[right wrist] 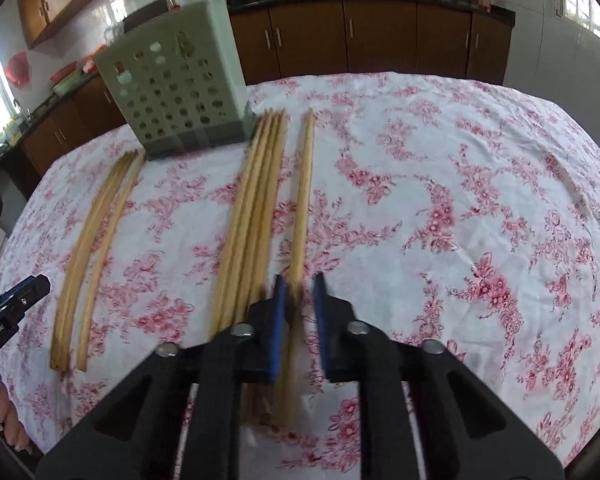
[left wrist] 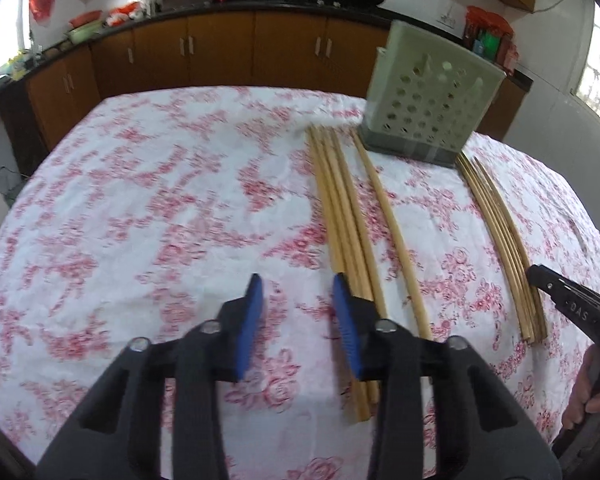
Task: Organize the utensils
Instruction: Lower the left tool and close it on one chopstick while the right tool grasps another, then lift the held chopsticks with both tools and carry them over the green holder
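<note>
While a white tablecloth printed with pink roses (left wrist: 172, 184) covers the whole table, a pale green perforated utensil holder (left wrist: 428, 100) stands upright toward its far edge, with wooden cabinets (left wrist: 220, 48) along the wall behind it. Bamboo chopsticks lie flat on the cloth in 3 lots, all running lengthwise away from the cameras: a bundle of several (right wrist: 256, 200) just beside the holder's base, a separate stick or pair (right wrist: 304, 184) near that bundle, and another bundle (right wrist: 96, 236) on the holder's other side, well apart from the first 2. The left gripper (left wrist: 298, 284) hovers over bare cloth with its blue pads (left wrist: 252, 320) spread wide and nothing between them, its right pad beside the near ends of the left-hand bundle. The right gripper (right wrist: 300, 288) has its pads (right wrist: 278, 320) partly apart, straddling the near end of the separate stick; motion blur hides whether they touch it.
</note>
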A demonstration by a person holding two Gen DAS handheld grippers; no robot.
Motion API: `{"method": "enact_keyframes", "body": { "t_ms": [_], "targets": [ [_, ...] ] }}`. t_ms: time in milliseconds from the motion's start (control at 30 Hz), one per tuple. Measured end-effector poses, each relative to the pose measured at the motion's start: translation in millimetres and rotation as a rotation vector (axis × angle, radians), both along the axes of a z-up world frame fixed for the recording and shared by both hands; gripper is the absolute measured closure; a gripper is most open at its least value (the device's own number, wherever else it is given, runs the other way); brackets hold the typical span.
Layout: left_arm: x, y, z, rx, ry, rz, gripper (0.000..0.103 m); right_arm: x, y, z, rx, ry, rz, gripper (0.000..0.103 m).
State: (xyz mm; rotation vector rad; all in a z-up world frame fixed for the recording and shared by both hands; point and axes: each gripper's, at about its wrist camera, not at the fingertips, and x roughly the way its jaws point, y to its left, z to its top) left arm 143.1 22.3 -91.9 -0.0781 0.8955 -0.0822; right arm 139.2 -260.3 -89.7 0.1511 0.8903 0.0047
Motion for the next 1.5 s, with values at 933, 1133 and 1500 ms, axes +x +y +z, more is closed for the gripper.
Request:
{"method": "enact_keyframes", "body": {
  "t_ms": [933,1133,1500],
  "targets": [
    [41,12,-10,0.086,0.032,0.007,0.095,17,-24,-1,-0.064,-0.012,-0.007,0.095],
    [48,33,-9,0.082,0.02,0.037,0.095,28,-36,-6,-0.078,-0.029,-0.042,0.095],
    [36,29,-9,0.123,0.0,0.022,0.095,15,-38,-7,-0.088,-0.031,-0.029,0.095]
  ]
}}
